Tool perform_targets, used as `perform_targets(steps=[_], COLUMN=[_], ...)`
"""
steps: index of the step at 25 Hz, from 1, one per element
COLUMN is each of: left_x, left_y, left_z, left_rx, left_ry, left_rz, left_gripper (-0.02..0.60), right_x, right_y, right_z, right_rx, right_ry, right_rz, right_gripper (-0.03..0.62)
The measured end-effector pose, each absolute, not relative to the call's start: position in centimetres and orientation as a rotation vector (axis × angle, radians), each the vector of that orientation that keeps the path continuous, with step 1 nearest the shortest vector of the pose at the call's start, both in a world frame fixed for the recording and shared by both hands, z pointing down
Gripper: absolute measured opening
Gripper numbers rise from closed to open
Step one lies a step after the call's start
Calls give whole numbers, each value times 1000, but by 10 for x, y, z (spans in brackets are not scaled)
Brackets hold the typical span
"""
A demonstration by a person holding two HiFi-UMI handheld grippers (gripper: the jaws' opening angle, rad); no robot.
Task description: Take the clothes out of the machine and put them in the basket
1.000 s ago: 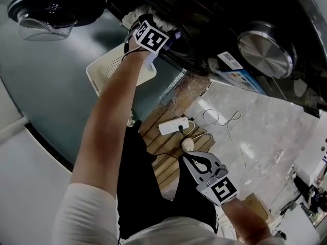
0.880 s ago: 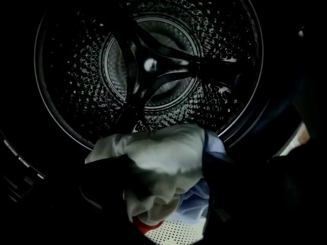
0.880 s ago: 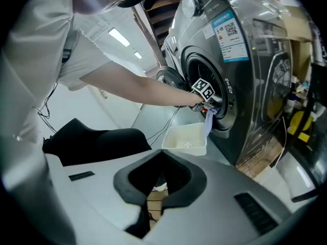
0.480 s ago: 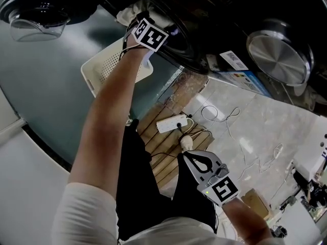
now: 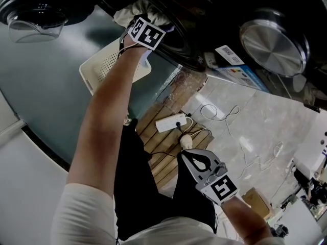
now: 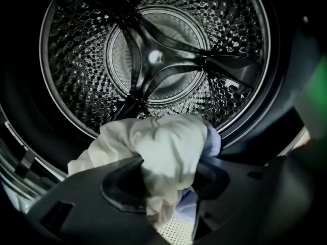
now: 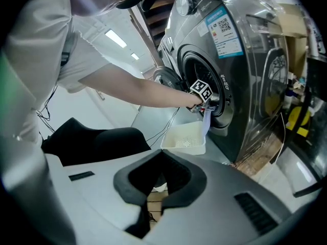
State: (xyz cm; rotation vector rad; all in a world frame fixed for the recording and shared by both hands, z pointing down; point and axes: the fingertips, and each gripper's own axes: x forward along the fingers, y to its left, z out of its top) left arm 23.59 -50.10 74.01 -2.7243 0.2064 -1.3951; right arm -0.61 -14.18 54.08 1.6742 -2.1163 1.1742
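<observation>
My left gripper (image 5: 147, 23) reaches into the mouth of the washing machine (image 7: 214, 65). Its jaws are closing, and a bunched white cloth (image 6: 163, 142) is squeezed between the pads with a pale blue piece behind it. The steel drum (image 6: 230, 19) behind the left gripper (image 6: 166, 170) looks bare. A white perforated basket (image 5: 104, 68) stands on the floor right under the machine's mouth. The same basket (image 7: 186, 137) shows in the right gripper view. My right gripper (image 5: 185, 156) hangs low by my body, shut and holding nothing; its tips (image 7: 162, 160) meet.
The machine's round door (image 5: 43, 6) hangs open at the upper left. A second machine with a steel door (image 5: 273, 34) stands to the right. A white power strip (image 5: 172, 122) and loose cables (image 5: 219, 117) lie on the floor beside wooden slats.
The left hand has shifted a little up and left at the machine's mouth, beside the white cloth. The right gripper has stayed where it was.
</observation>
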Motion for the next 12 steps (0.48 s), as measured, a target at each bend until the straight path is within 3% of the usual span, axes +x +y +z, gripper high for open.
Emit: perform_targets(steps=[12], left_x=[224], left_y=[-500], left_z=[713], left_rx=[-2760], left_ry=[314], left_rz=[-1357], left_gripper=[148], right_x=[-4], right_y=[-127], right_z=[530], right_rx=[1689], right_ry=[-2127], right_rz=[1147], right_gripper=[3])
